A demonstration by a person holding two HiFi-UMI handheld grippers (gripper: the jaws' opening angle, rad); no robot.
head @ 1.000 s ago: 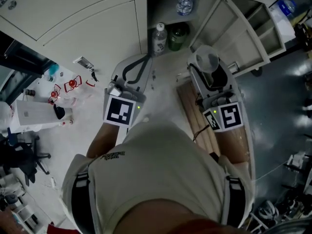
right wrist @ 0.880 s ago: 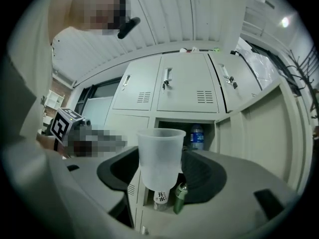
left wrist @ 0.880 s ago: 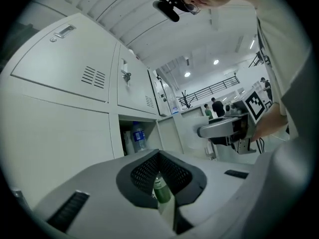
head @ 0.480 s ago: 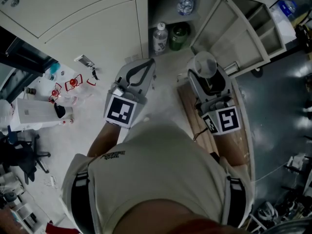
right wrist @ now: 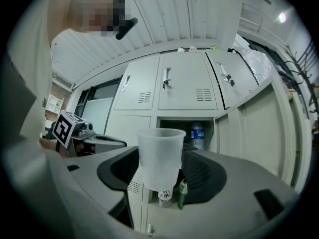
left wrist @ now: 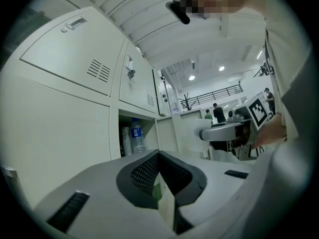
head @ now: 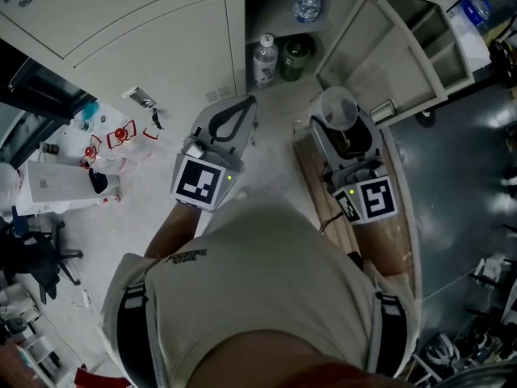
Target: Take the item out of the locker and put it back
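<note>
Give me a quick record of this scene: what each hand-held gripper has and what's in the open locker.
Left hand-held gripper: shut, empty
Right hand-held gripper: shut on translucent cup, held upright
Locker: door open
Upper shelf: water bottle
Lower shelf: clear bottle and green bottle, side by side
</note>
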